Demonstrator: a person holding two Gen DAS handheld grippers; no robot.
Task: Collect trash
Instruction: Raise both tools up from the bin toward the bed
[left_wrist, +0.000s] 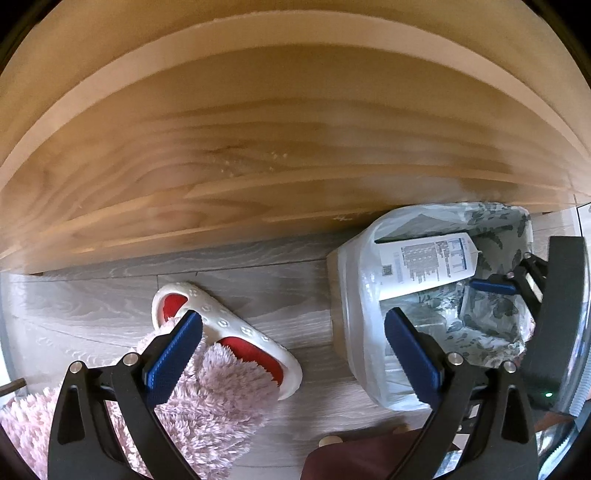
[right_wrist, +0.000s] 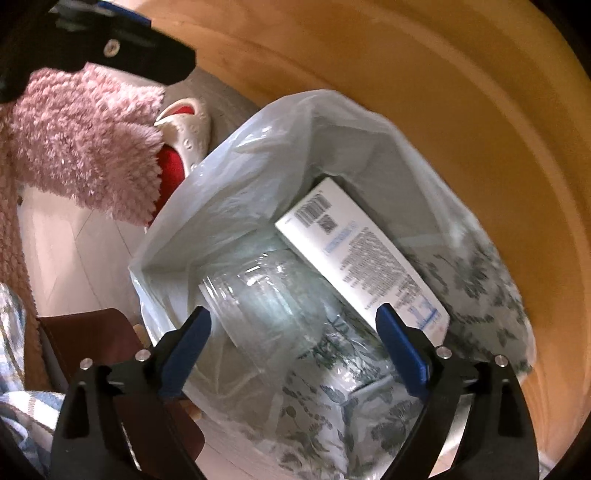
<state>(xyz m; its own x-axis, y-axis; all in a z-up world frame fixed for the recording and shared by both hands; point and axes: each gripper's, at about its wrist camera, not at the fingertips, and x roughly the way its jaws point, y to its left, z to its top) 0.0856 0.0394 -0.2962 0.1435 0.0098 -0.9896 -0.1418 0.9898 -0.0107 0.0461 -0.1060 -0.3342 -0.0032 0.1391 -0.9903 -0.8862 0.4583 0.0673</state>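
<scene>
Drop made, right gripper (right_wrist: 295, 347) released above the bin (right_wrist: 236, 206).
Clear jar (right_wrist: 266, 295) and white box (right_wrist: 354, 258) lie inside; left gripper (left_wrist: 291, 347) hangs empty; next, likely another piece.

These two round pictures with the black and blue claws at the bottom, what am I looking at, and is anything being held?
Each picture comes from a camera on a hand-held two-finger gripper, looking down along its fingers. The left gripper is open over a grey floor, a white and red slipper and a fluffy pink sleeve. The right gripper is open above a bin lined with a plastic bag. In the bin lie a clear plastic cup and a white printed box. Neither gripper holds anything.
</scene>
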